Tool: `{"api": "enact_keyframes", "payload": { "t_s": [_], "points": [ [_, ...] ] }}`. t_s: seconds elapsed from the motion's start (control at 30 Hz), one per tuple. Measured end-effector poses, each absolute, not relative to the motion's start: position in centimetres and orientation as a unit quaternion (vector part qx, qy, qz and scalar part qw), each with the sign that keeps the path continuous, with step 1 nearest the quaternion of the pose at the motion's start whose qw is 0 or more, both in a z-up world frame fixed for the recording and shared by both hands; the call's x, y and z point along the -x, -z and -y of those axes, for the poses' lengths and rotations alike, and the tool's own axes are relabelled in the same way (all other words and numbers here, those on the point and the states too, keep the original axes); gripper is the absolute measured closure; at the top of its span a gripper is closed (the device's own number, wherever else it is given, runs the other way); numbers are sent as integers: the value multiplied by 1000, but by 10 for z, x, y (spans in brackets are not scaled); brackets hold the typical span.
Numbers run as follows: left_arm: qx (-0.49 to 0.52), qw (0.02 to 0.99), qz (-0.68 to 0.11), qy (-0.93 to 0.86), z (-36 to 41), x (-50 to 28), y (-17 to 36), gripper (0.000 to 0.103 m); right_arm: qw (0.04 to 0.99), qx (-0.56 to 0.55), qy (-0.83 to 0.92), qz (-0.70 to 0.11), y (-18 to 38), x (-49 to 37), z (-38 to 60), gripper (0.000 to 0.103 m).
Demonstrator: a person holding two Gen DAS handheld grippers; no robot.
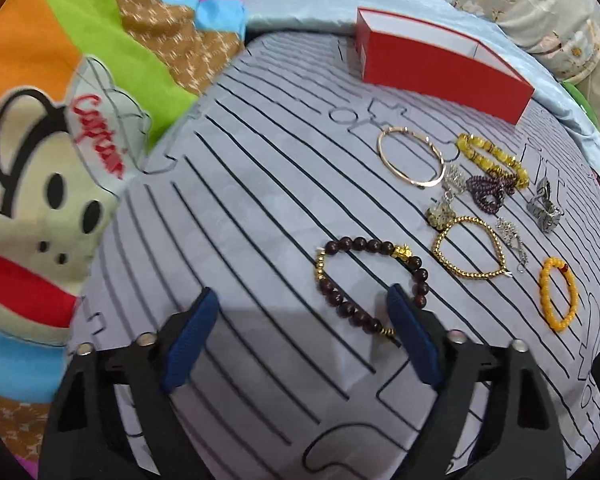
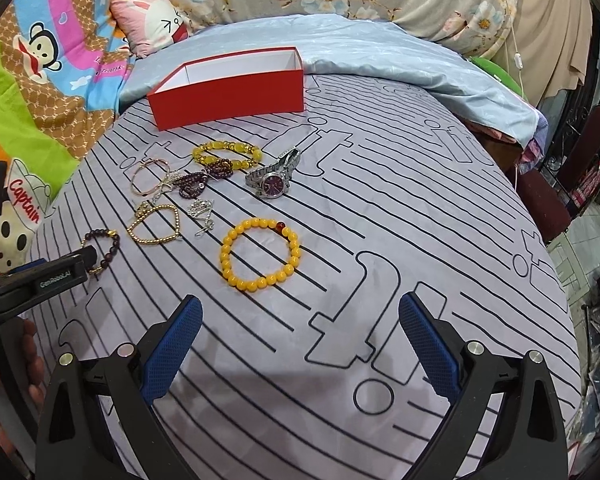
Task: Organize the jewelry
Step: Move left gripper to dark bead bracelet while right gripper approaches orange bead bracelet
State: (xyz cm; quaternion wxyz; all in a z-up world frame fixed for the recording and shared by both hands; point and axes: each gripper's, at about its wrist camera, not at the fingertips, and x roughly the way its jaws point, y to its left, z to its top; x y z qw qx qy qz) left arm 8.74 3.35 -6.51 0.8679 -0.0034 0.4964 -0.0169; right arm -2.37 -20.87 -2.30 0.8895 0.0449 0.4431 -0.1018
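Observation:
Jewelry lies on a grey striped cloth (image 1: 260, 184). My left gripper (image 1: 300, 292) is open and low over the cloth. Its right finger (image 1: 408, 328) overlaps the loop of a dark brown bead bracelet (image 1: 374, 245) with gold charms, and nothing is pinched. In the right wrist view, that finger (image 2: 60, 274) reaches the same bracelet (image 2: 114, 236). My right gripper (image 2: 300, 300) is open with nothing between its fingers. It hovers just short of a yellow bead bracelet (image 2: 256, 222). An open red box (image 2: 228, 96) with a white inside stands at the far side of the cloth.
Beyond the bracelets lie a gold bangle (image 1: 428, 184), a gold bead chain (image 1: 464, 220), a yellow-green bracelet (image 1: 492, 156), purple beads (image 1: 492, 190), silver earrings (image 2: 200, 208) and a silver watch (image 2: 274, 178). Colourful bedding (image 1: 60, 160) borders the left. A hand (image 2: 32, 360) holds the left gripper.

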Motion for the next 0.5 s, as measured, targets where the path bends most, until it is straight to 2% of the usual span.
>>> {"api": "enact_keyframes", "payload": {
  "t_s": [0.07,0.17,0.43,0.5],
  "points": [
    [-5,872,-488,19,-30,-88,65,28,889,-46,102,-445,26,18,211,9],
    [-6,875,-484,30,-27,-91,63,39,887,-48,102,-449,31,8,213,16],
    [8,872,-484,67,-22,-91,58,83,881,-58,96,-459,43,-16,220,40],
    [7,872,-485,74,-21,-90,58,90,880,-62,94,-461,46,-21,222,44]
  ]
}}
